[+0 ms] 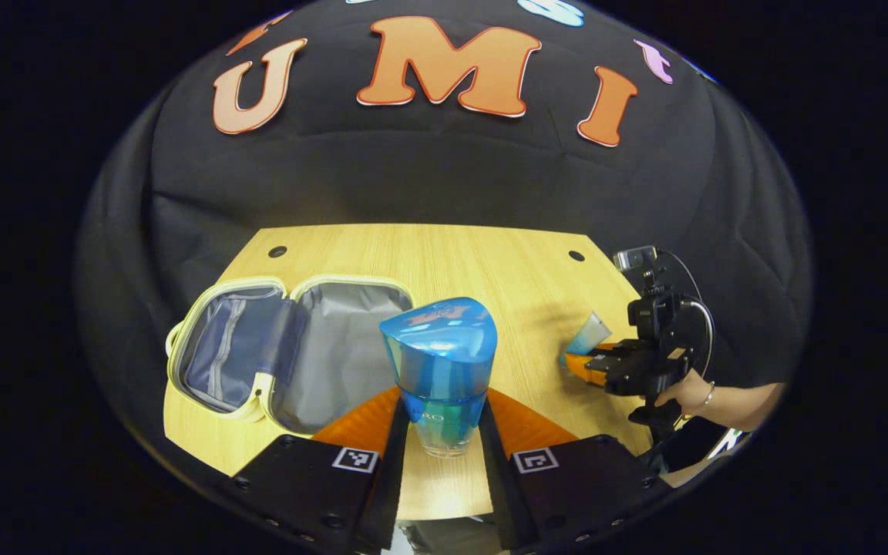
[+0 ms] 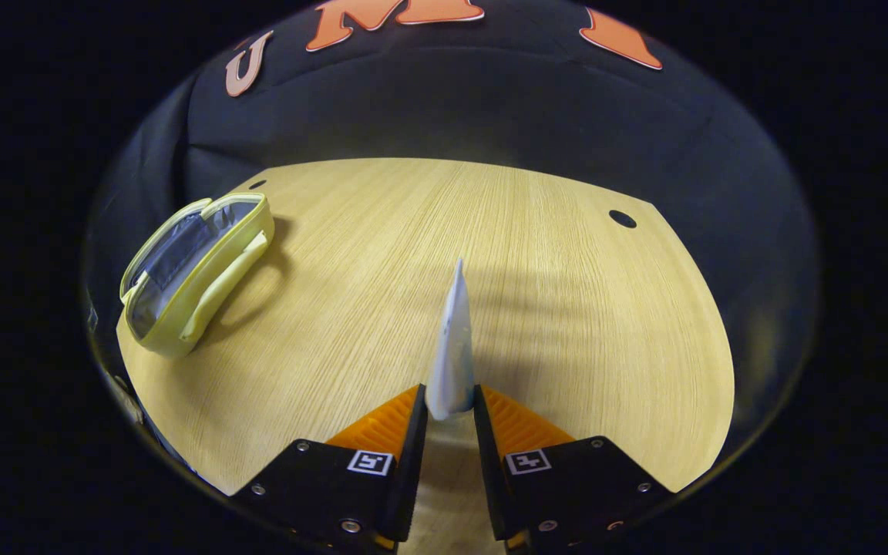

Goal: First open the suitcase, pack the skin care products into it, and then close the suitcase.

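Carrying both products now: left tongs [image 1: 444, 432] clamp the blue-capped clear glass jar [image 1: 440, 370], right tongs [image 2: 450, 420] pinch the pale blue squeeze tube [image 2: 453, 347]. Lower each into the open yellow-trimmed grey-lined suitcase [image 1: 290, 351] on the wooden worktop [image 1: 490, 262] before releasing.

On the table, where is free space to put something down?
Bare wood lies between the open pale-yellow fabric case and the thin white tube in the right claw, and beyond the tube. Crowded: near the blue-capped bottle beside the case.
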### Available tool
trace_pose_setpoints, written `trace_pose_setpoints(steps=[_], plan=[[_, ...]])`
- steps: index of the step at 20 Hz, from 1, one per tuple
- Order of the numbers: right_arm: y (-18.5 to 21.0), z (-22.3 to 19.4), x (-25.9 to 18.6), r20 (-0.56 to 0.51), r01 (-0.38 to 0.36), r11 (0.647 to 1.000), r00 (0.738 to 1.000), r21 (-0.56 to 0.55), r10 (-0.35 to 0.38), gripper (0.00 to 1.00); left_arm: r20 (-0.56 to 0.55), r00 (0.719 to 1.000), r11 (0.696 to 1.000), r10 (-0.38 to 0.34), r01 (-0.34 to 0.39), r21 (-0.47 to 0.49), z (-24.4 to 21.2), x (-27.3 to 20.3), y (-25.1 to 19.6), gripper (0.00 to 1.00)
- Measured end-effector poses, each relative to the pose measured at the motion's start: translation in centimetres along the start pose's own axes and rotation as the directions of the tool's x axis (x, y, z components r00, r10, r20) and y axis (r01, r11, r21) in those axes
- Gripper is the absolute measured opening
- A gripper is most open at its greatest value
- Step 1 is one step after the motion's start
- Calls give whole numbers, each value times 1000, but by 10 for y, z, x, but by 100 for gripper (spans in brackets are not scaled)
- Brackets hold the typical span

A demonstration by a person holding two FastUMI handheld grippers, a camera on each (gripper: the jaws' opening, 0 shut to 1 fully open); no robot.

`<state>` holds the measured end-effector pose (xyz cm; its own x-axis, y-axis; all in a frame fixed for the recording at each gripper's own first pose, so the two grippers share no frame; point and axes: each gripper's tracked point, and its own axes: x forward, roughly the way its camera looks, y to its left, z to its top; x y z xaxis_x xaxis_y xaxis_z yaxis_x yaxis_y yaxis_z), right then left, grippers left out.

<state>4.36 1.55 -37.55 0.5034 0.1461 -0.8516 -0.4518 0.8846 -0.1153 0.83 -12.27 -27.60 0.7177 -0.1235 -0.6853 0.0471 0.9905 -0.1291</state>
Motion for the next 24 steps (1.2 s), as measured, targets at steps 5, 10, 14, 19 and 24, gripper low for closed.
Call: trace_pose_setpoints(steps=[5,10,14,19,24], plan=[[23,16,-54,6,-78,995,997,59,78,35,-206,978,998,-1,13,59,12,-8,53,49],[64,18,-100,-5,-158,977,987,146,161,35,-406,913,998,-38,57,36,11,17,95,49],[98,3,-123,-35,-222,941,970,255,239,31,-586,810,998,-21,50,34,-20,60,140,49],[96,-9,-130,-66,-158,938,980,310,187,35,-663,748,997,-26,69,39,-40,114,169,51],[97,-8,-131,-80,-110,932,986,345,146,35,-716,698,995,-2,69,65,-60,155,191,49]])
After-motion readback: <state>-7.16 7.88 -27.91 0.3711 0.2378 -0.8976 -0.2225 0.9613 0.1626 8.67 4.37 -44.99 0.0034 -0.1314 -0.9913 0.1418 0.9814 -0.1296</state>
